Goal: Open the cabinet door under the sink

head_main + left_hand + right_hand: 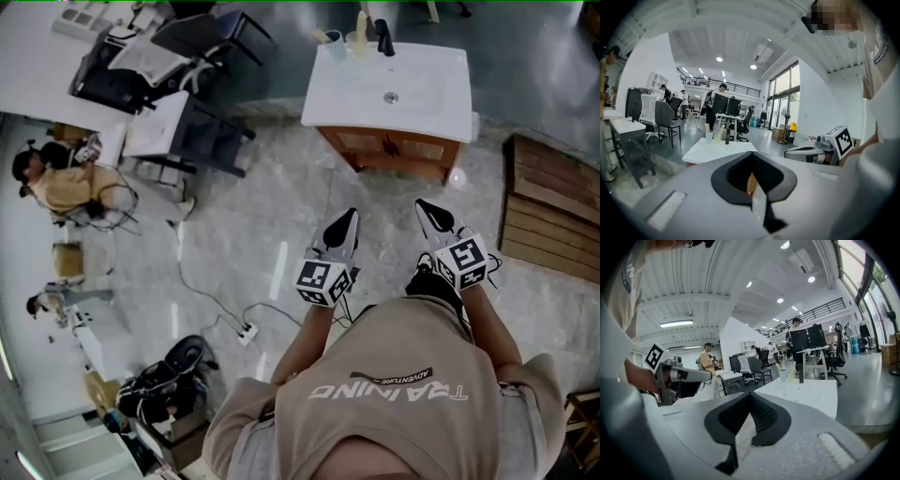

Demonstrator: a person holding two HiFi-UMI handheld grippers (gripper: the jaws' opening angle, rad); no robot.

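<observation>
The sink cabinet [389, 150] stands ahead of me, with wooden doors under a white sink top [422, 98]. Its doors look closed. My left gripper [352, 216] and right gripper [424, 204] are held side by side over the marble floor, well short of the cabinet, and both point at it. Each has its jaws together with nothing between them. In the left gripper view, the left gripper [752, 153] shows the white top [717, 149] beyond its tip. In the right gripper view, the right gripper [750, 393] has the sink top [806, 392] just past it.
A black faucet [384, 39] and a cup [336, 45] stand at the back of the sink top. A wooden pallet [553, 211] lies right of the cabinet. Desks and chairs [178, 112] fill the far left. A power strip [247, 331] and its cable lie on the floor.
</observation>
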